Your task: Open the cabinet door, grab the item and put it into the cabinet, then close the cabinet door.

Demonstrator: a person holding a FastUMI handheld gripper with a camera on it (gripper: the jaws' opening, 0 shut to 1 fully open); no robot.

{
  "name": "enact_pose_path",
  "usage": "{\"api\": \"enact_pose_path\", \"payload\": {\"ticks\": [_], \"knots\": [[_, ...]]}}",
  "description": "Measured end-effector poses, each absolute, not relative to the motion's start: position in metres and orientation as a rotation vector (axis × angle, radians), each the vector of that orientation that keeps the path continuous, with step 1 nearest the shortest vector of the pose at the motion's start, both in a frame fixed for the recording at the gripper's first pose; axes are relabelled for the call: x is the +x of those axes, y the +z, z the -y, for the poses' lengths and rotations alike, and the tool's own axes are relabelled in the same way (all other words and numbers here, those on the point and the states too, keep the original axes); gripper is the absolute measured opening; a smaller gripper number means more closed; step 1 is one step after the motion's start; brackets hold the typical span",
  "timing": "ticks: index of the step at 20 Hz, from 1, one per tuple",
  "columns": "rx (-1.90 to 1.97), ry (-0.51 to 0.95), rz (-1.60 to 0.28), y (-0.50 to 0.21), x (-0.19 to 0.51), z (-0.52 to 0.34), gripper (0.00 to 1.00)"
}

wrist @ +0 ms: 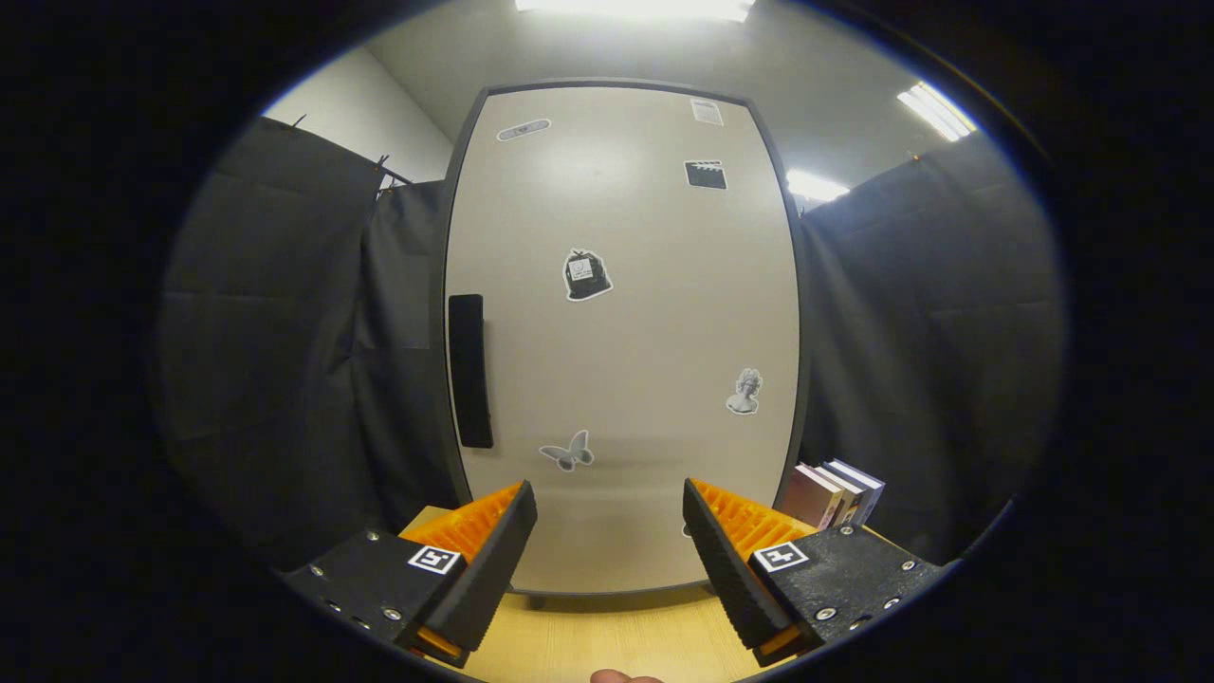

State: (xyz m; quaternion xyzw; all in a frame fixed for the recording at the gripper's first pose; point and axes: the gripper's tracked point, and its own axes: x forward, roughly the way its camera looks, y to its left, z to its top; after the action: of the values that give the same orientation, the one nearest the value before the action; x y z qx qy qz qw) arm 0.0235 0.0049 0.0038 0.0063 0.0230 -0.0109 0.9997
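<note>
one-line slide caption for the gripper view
Open tongs face the closed cabinet door, its handle at one edge, books beside it.

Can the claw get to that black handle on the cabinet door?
Probably yes. The claw is open and holds nothing, and no thing stands between it and the handle on the shut cabinet door. The handle sits up and off to one side, so the claw must shift over.

The claw [610, 531] is held level above the surface [607, 640], its two fingers [488, 560] spread wide apart with nothing between them. A fingertip [621, 676] of the person shows just below them.
</note>
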Motion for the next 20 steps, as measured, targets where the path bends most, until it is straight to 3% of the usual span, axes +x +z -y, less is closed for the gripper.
{"api": "enact_pose_path", "payload": {"ticks": [10,20], "knots": [[0.037,0.049,-0.054,0.015,0.052,-0.053,0.96],[0.035,0.086,-0.051,0.030,0.122,-0.114,0.95]]}}
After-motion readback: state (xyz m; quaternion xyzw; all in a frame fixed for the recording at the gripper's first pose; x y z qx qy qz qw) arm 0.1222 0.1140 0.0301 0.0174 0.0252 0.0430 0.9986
